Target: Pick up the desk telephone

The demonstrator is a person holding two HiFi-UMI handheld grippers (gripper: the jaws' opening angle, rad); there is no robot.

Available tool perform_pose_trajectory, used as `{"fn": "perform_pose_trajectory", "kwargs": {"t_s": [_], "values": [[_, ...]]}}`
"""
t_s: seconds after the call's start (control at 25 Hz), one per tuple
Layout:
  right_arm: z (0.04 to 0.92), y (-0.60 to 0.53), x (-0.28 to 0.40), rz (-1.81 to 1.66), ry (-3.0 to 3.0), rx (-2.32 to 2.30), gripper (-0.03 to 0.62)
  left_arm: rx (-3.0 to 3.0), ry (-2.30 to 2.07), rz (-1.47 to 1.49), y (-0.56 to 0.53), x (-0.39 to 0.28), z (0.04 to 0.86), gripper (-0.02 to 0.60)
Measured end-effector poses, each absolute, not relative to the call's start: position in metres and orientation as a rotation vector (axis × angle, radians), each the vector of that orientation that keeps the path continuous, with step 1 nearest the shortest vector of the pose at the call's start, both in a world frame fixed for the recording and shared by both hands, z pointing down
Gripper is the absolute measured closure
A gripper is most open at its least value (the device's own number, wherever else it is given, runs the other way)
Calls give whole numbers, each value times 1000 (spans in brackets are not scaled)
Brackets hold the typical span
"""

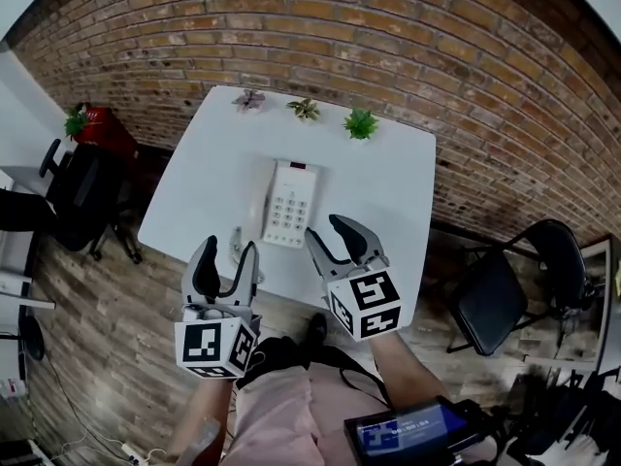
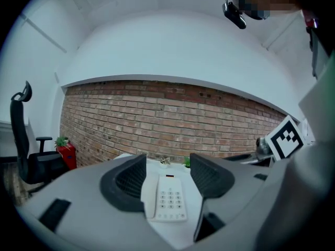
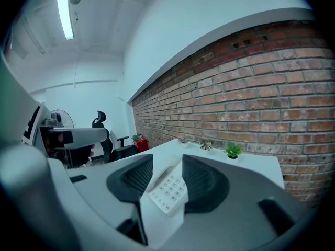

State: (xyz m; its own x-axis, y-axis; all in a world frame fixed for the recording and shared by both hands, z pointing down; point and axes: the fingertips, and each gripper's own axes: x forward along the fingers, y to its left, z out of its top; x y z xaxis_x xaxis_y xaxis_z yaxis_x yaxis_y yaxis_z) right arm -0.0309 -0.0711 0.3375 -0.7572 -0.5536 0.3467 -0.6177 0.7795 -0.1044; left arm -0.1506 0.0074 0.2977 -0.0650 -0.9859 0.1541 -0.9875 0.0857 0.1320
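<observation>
Head view, looking steeply down: a white square table (image 1: 398, 178) stands against a red brick wall (image 1: 408, 37). A white push-button desk telephone (image 1: 288, 202) lies flat near the table's middle, its handset on the left and its coiled cord trailing toward the near edge. Three small potted plants (image 1: 305, 109) line the far edge. The left gripper (image 1: 229, 252), grey with black pads and a marker cube, hovers over the near edge just left of the telephone. The right gripper (image 1: 327, 228) hovers beside the telephone's near right corner; whether it touches cannot be told here. The person's body is cut off at the bottom. A black office chair (image 1: 82, 197) stands to the left and a black folding chair (image 1: 505, 289) to the right.

Left gripper view: the jaws stand spread with nothing pinched. The telephone shows in the gap, lying on the table ahead. The left jaw covers much of the handset, and the gripper's body hides the near edge.

Right gripper view: these jaws also stand spread and empty. The telephone's keypad shows between them at a slant; its handset side is partly hidden behind the left jaw. The other gripper is a blur at the left edge.
</observation>
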Motion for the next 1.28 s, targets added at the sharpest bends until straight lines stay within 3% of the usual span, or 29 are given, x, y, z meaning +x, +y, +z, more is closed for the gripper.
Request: {"fn": "perform_pose_trajectory", "kwargs": {"t_s": [0.52, 1.28], "values": [[338, -136, -53, 311, -2604, 1031, 411, 2076, -2014, 42, -66, -187, 315, 311], [442, -183, -67, 649, -2383, 1132, 365, 2095, -1601, 197, -148, -207, 423, 249]]}}
